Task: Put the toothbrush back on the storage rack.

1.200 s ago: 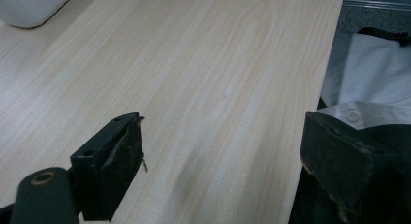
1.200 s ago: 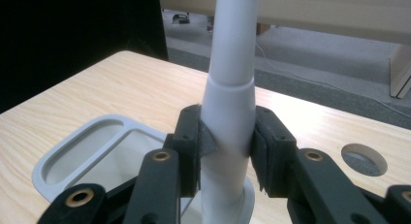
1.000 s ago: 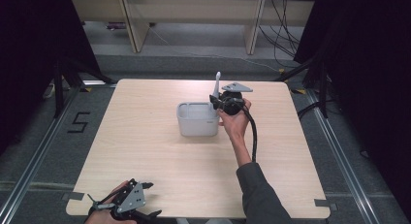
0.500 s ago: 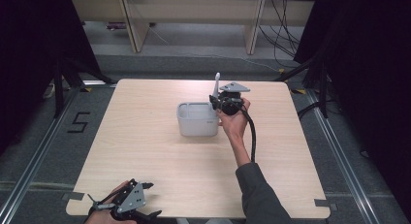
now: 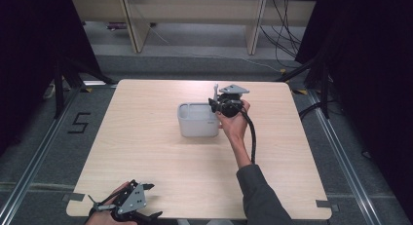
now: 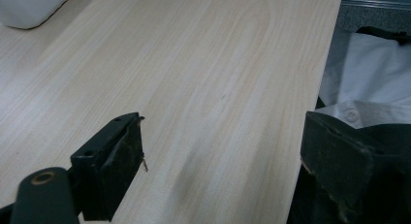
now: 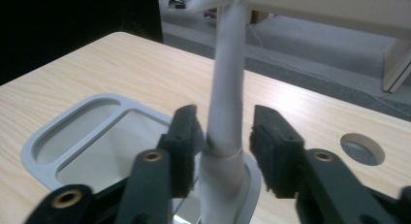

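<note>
While the left claw (image 5: 127, 205) is held idle at the near left edge of the pale wooden tabletop (image 5: 146, 152), its jaws are seen spread wide over bare wood in the left gripper view, with nothing between them. Farther right, near the middle of the tabletop, a grey plastic bin with two compartments (image 5: 197, 120) is standing. At its right rim, the right claw (image 7: 227, 136) is positioned around a white, slender upright handle-like object (image 7: 225, 112); contact is seen at the left jaw, while a narrow gap appears at the right jaw, so a firm pinch cannot be confirmed. The object is judged to be partway into or out of the bin, with its lower end at the rim; neither placing nor removal looks finished. Its top is cut off in the right gripper view, its lower end is hidden behind the jaws, and its identity cannot be made out.
</note>
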